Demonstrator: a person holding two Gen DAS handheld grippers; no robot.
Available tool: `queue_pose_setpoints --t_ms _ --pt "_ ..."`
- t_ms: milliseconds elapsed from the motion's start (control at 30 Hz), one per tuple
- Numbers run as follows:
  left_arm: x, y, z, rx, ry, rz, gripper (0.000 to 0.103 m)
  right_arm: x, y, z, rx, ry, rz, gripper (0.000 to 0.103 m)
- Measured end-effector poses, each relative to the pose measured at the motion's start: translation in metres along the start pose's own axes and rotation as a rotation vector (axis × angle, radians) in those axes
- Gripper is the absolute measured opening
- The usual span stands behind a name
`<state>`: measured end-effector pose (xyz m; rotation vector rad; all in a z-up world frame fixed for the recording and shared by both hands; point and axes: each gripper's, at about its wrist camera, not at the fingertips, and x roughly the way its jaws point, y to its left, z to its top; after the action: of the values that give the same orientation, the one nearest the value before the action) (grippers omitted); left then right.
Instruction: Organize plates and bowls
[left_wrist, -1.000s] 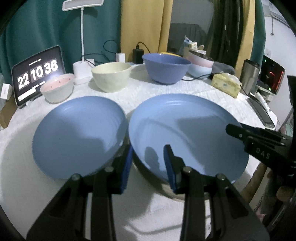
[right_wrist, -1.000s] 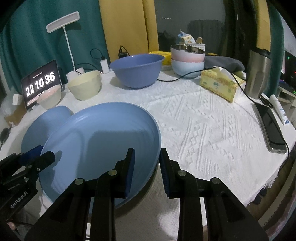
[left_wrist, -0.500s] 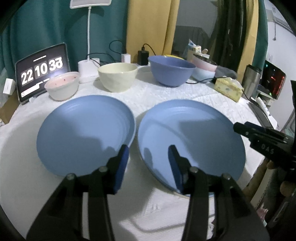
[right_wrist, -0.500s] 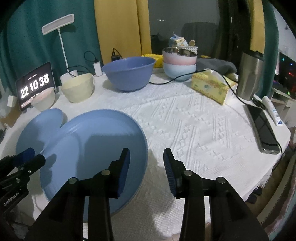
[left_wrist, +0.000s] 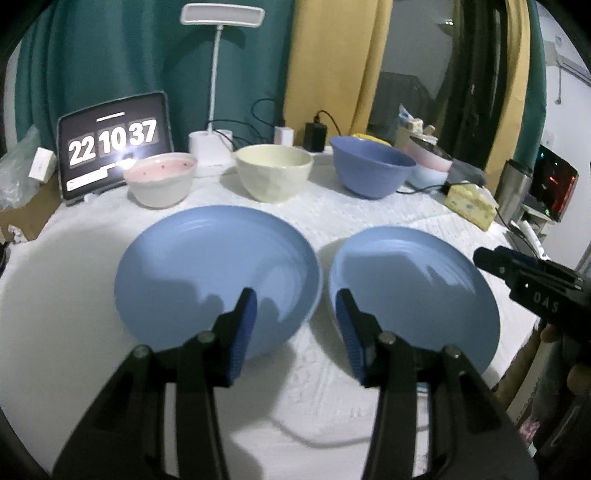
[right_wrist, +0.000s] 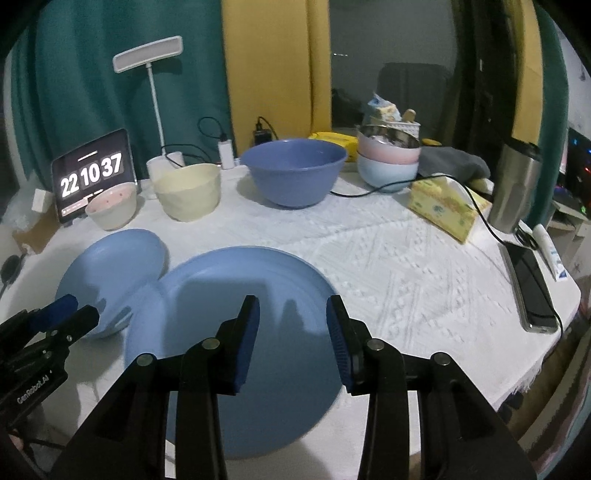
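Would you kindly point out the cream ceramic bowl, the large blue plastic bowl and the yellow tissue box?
Cream ceramic bowl (left_wrist: 274, 177): left wrist view, on its outer front wall.
Large blue plastic bowl (right_wrist: 293, 181): right wrist view, on its outer wall.
Yellow tissue box (right_wrist: 441, 210): right wrist view, on its front side.

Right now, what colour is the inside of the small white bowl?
Pink with dark speckles, clearest in the left wrist view.
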<state>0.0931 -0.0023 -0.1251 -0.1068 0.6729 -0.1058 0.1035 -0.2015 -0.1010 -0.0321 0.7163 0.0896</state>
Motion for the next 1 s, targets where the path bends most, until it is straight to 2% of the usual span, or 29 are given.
queue_pose_setpoints --t_ms 800,1000 --pt "-0.001 0.094 0.008 -0.12 -0.05 0.081 0.046 0.031 0.087 0.022 -0.135 0.036 0.039 0.04" --pt "0.001 0.117 0.009 -0.177 -0.054 0.109 0.047 0.042 0.107 0.027 -0.158 0.049 0.05 0.04"
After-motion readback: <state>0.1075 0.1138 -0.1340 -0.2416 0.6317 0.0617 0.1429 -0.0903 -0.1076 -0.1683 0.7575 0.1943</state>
